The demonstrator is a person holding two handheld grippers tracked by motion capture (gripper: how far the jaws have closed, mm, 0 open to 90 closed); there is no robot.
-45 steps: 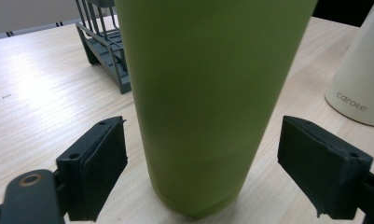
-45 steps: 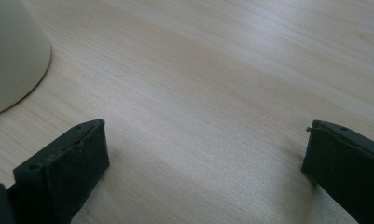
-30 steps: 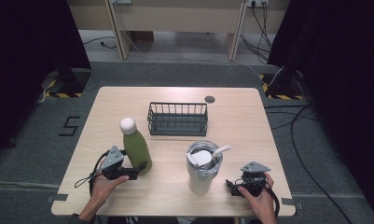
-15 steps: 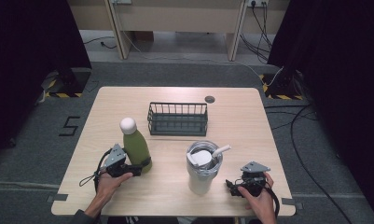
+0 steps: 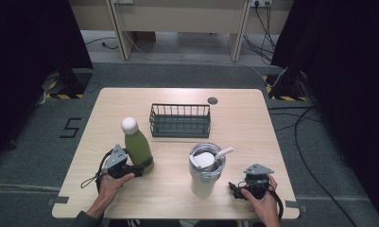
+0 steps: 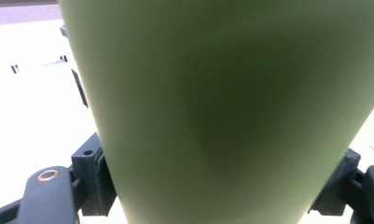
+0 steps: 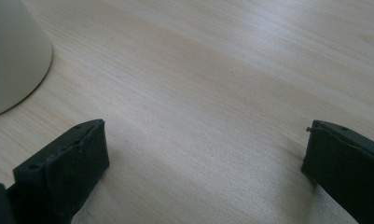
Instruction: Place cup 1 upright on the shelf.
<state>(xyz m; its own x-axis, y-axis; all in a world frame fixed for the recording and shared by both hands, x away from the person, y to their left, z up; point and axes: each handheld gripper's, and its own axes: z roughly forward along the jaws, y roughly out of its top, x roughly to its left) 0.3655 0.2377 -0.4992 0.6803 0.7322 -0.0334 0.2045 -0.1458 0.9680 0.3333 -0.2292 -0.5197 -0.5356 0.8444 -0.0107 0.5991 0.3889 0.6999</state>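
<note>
The desk [image 5: 253, 123] in front of me is pale wood. At its middle, towards the far side, stands a dark wire basket [image 5: 180, 120]. Nearer to me, right of centre, stands a steel tumbler [image 5: 205, 170] with a white lid and a straw poking out to the right; its pale rounded base sits at the upper left corner of my right gripper view, clear of the jaws. Left of centre the green bottle [image 5: 137, 147] with a white cap stands upright on the desk, just in front of the basket's left end but apart from it.

My left tool [image 5: 141, 169] comes in low from the left and is clenched around the bottle's lower body, one jaw on each side; in my left gripper view the green wall of the bottle sits right between the jaws, pressed by both. My right tool [image 5: 234, 187] rests on the desk near the front right edge, just right of the tumbler and apart from it, jaws spread wide with bare wood between them, grasping nothing
</note>
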